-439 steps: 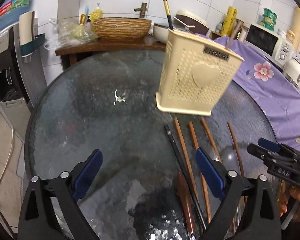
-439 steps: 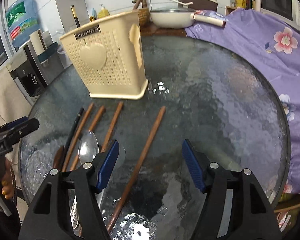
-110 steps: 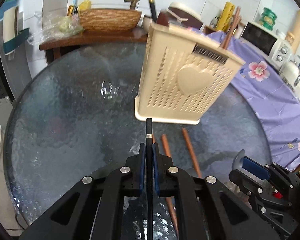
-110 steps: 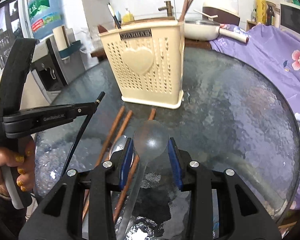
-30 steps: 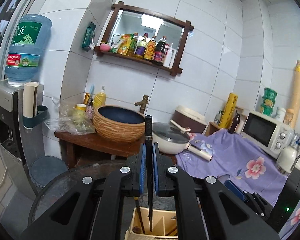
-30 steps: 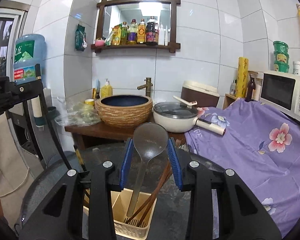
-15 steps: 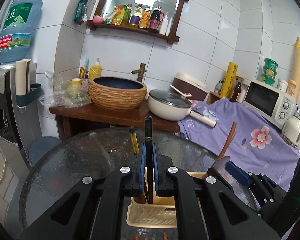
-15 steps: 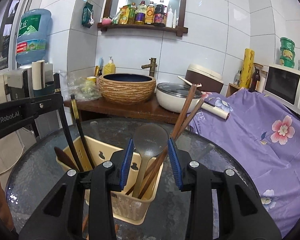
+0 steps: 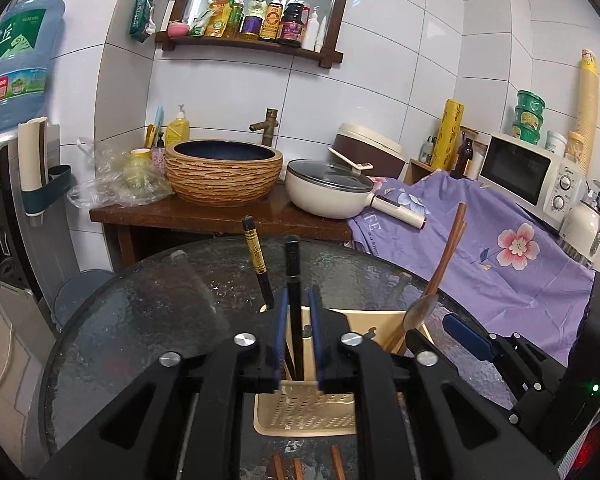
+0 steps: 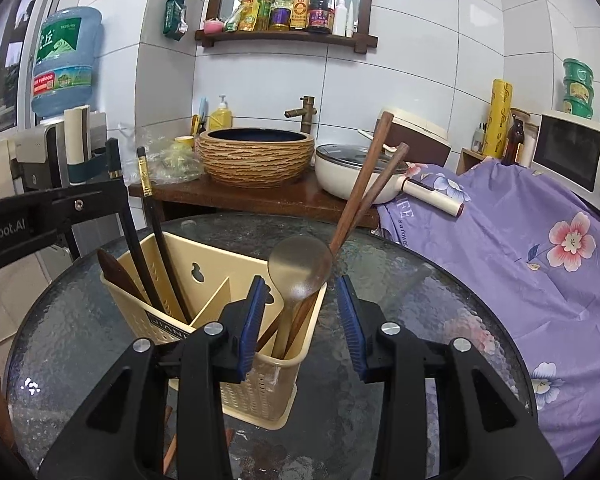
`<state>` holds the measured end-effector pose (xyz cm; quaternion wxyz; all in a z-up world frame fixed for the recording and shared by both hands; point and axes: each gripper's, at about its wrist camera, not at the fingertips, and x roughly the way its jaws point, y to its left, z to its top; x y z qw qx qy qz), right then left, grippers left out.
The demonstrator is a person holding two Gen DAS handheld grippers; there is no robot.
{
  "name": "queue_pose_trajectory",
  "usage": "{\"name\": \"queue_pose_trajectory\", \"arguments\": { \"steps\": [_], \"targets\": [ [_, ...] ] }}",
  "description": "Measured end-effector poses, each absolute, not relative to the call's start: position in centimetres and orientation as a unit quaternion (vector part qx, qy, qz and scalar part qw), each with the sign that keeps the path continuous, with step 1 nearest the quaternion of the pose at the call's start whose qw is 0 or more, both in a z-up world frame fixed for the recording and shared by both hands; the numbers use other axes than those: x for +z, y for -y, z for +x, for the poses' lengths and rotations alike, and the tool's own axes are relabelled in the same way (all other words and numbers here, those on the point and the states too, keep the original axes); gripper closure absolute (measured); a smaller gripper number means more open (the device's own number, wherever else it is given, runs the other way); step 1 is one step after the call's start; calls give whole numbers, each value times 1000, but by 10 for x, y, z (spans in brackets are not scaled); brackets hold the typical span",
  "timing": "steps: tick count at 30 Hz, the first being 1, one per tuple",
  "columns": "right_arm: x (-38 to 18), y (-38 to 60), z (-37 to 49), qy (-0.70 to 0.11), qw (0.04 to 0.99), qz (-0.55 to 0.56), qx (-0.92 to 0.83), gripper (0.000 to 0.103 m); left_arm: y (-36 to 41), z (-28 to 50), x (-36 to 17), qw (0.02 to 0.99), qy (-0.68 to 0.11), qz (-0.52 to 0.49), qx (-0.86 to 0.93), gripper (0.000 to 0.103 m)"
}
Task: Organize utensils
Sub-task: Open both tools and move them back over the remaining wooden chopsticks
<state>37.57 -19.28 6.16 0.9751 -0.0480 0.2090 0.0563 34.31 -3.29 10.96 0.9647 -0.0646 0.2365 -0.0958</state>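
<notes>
**Both grippers letting go over the utensil holder**

Now the cream utensil holder (image 10: 256, 376) stands upright on the round glass tabletop (image 10: 420, 292), and both tools are right over it. In its near compartment the metal spoon (image 10: 300, 266) stands bowl up, its handle down inside beside two brown chopsticks (image 10: 360, 184) that lean out to the upper right. The right gripper (image 10: 302, 320) frames that spoon: its blue-padded fingers (image 10: 252, 320) are spreading, with clear space on either side of the spoon, so nothing is clamped.

Over to the far compartment: two black chopsticks stand there together with a dark wooden utensil (image 10: 116, 272). One is the gold-banded chopstick (image 9: 256, 256), leaning left. The other, the plain black chopstick (image 9: 293, 280), rises straight between the fingers (image 9: 279, 332) of the left gripper (image 9: 298, 336). Those fingers are parting too; a thin gap shows on each side of the stick and its lower end is down in the holder.

On the tabletop in front of the holder, three brown chopstick ends (image 9: 296, 468) lie side by side. Beyond the table there is a wooden counter with a woven basin (image 9: 223, 174) and a cream pan (image 9: 328, 194), with a purple flowered cloth (image 9: 500, 264) to the right.
</notes>
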Motion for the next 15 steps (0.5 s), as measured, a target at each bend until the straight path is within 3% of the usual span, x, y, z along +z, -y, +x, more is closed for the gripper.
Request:
{"name": "queue_pose_trajectory", "arguments": {
  "steps": [1,3,8,15],
  "targets": [
    [62,194,372,-207,976,-47,57,56,31,339,111,965,-235,-64,-99,76],
    [64,196,362,-201,977,-47,60,53,31,332,113,965,-231,-63,-104,56],
    [55,198,335,-218,971,-45,84,43,23,297,105,967,-222,-51,-113,31],
    [11,199,306,-301,947,-38,104,40,6,276,62,950,-288,-49,-107,25]
  ]
}}
